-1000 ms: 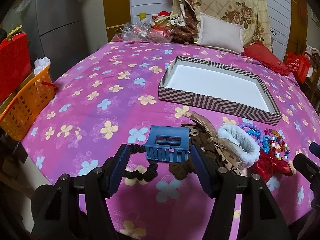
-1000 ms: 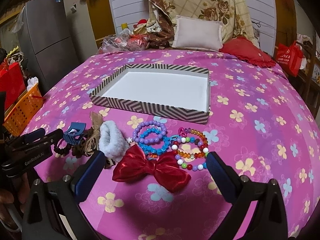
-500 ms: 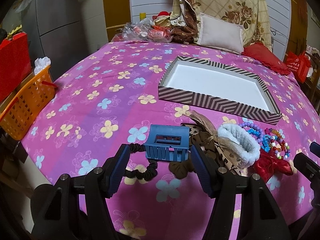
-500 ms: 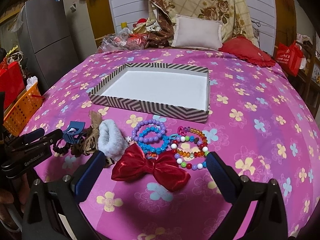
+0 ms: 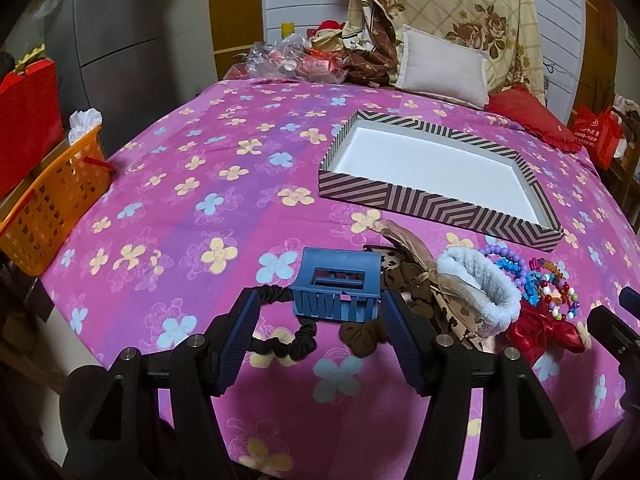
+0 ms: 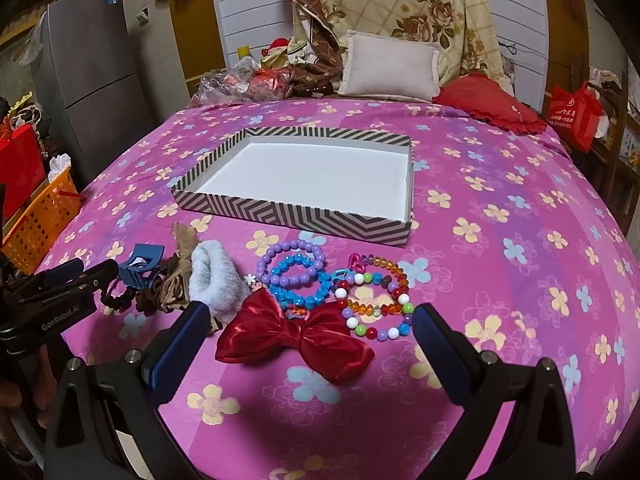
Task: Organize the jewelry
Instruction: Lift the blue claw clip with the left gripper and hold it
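The left gripper (image 5: 320, 322) hangs low over the near edge of the bed with its blue pads spread wide, the blue hair claw (image 5: 336, 289) sitting between them but not touched by either pad. A black hair tie (image 5: 280, 340) loops out from under the claw, part of it hidden behind the left pad, and a brown scrunchie (image 5: 362, 338) lies just beside it, its far side lost under the claw. Right of that is a heap that is hard to sort out: a tan ribbon bow (image 5: 416, 252) over some spotted brown fabric, with a white fluffy band (image 5: 480, 284) leaning against it. The right gripper (image 6: 310, 330) is also spread wide and holds nothing; the red satin bow (image 6: 296, 334) lies between its pads on the pink flowered bedspread (image 6: 500, 240). Just beyond the bow are a purple bead bracelet (image 6: 290, 262) and a blue bead bracelet (image 6: 300, 284), overlapping, and to their right a mixed-colour bead bracelet (image 6: 376, 304) that may really be two strands tangled together. A small white charm near the fluffy band is too tiny to identify. Farther up the bed sits the striped shallow box (image 6: 296, 216), white inside. In the right view the left gripper's tips poke in from the left edge, mostly cut off. An orange basket (image 5: 44, 208) stands off the bed's left side, only partly in view.
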`<move>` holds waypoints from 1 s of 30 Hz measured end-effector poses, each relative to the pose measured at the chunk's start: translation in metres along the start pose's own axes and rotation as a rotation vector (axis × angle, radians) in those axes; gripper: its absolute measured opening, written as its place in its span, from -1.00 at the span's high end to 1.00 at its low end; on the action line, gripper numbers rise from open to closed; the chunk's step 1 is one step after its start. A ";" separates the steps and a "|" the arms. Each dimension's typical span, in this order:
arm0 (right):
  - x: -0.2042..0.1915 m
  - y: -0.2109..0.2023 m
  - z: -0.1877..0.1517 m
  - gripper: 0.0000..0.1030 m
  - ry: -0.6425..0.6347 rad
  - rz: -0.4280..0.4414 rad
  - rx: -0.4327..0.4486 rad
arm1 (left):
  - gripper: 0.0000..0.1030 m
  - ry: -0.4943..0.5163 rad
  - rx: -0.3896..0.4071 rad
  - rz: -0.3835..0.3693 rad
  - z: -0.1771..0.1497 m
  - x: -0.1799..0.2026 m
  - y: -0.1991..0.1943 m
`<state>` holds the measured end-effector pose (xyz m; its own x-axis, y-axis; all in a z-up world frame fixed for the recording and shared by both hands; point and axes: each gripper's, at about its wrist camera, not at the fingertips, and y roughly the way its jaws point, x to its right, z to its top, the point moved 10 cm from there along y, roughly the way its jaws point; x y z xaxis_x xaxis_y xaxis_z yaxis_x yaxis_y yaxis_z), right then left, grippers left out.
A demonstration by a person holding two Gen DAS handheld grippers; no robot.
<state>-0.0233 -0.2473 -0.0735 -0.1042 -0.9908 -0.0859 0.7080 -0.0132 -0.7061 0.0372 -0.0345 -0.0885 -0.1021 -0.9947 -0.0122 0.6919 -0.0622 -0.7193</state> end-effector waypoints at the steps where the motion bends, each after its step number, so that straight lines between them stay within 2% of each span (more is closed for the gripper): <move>1: 0.002 0.000 0.000 -0.99 0.002 -0.004 -0.002 | -0.08 -0.005 -0.001 0.000 0.000 -0.002 0.000; 13: 0.007 0.004 -0.002 -0.99 0.016 -0.008 -0.008 | -0.08 -0.074 -0.055 -0.004 -0.003 -0.031 0.005; 30: -0.001 0.016 -0.005 -0.99 0.008 0.025 -0.034 | -0.08 -0.085 -0.075 -0.043 -0.001 -0.024 0.014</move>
<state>-0.0153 -0.2459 -0.0889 -0.0923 -0.9897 -0.1091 0.6859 0.0162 -0.7275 0.0482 -0.0115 -0.0987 -0.0673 -0.9948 0.0770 0.6323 -0.1022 -0.7680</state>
